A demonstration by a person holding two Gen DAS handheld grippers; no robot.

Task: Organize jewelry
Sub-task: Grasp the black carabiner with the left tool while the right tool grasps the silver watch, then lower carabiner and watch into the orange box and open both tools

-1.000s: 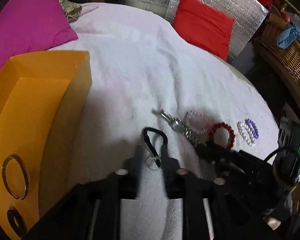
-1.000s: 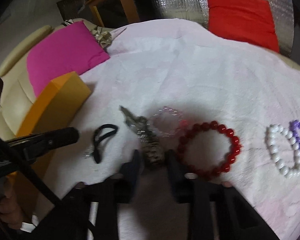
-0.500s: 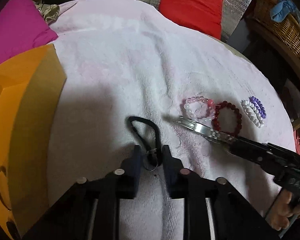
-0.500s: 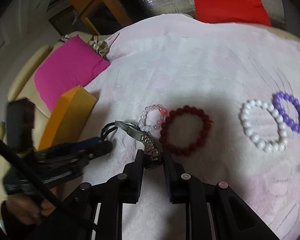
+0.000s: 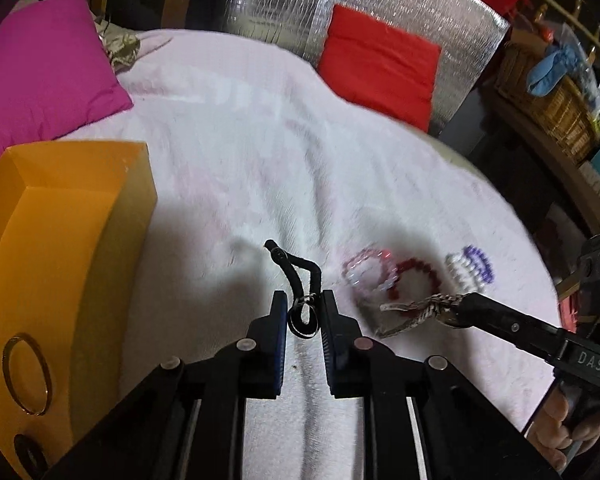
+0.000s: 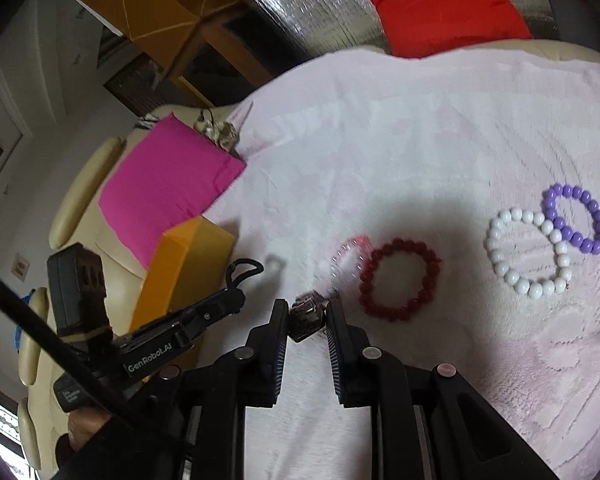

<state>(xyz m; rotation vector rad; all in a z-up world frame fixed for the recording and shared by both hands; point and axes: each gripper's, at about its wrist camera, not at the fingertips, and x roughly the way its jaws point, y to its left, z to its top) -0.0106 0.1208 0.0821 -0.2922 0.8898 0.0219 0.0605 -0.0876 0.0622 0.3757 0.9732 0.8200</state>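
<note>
Jewelry in both your grips: left gripper fingers nearly closed on one black cord loop with small metal ring, lifted off pink blanket. Your right gripper fingers nearly closed on one metal link bracelet, dangling clear of blanket. Four beaded bracelets flat on blanket: one pale pink touching one dark red; one white touching one purple, well apart from first pair. One orange box at left, two rings inside. Two cushions: one magenta, one red.
</note>
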